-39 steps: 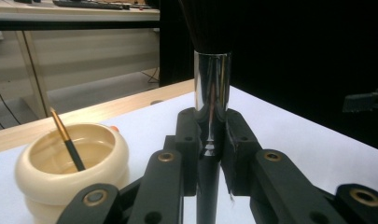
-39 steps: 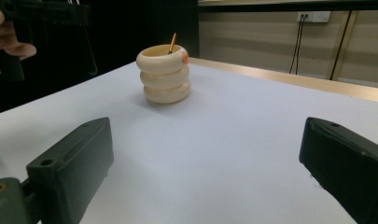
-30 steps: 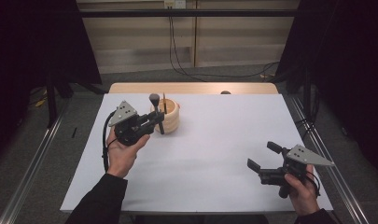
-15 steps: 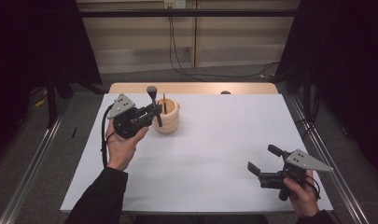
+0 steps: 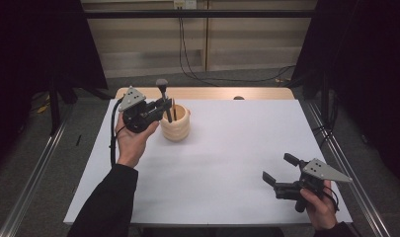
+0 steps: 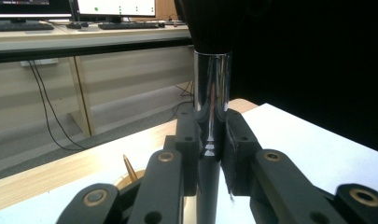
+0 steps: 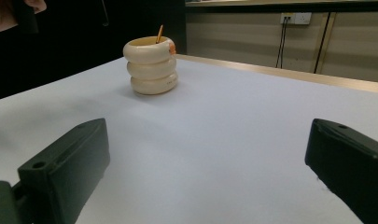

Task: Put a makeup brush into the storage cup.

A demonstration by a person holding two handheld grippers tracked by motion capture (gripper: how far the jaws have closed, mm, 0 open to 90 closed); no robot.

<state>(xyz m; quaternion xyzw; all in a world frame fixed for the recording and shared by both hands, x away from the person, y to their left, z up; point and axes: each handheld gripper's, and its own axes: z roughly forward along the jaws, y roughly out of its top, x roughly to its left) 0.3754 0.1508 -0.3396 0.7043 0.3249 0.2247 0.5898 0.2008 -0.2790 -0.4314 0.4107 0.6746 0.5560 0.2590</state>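
High view overhead, facing forward; tongs cameras close (both catch holder).

Both claws are black, brass-riveted at the joints; each, left claw and right claw, carries a grey triangular plate. Sleeves black.

We hold our left gripper raised at the far left of the table, its jaws pointing right and clamped tight on a slim upright handle, with our left hand cupped beneath its body and the dark-sleeved forearm reaching in from the bottom edge. Our right gripper sits low near the front right corner, its jaws spread wide with nothing between them, gripped from below by our right hand.
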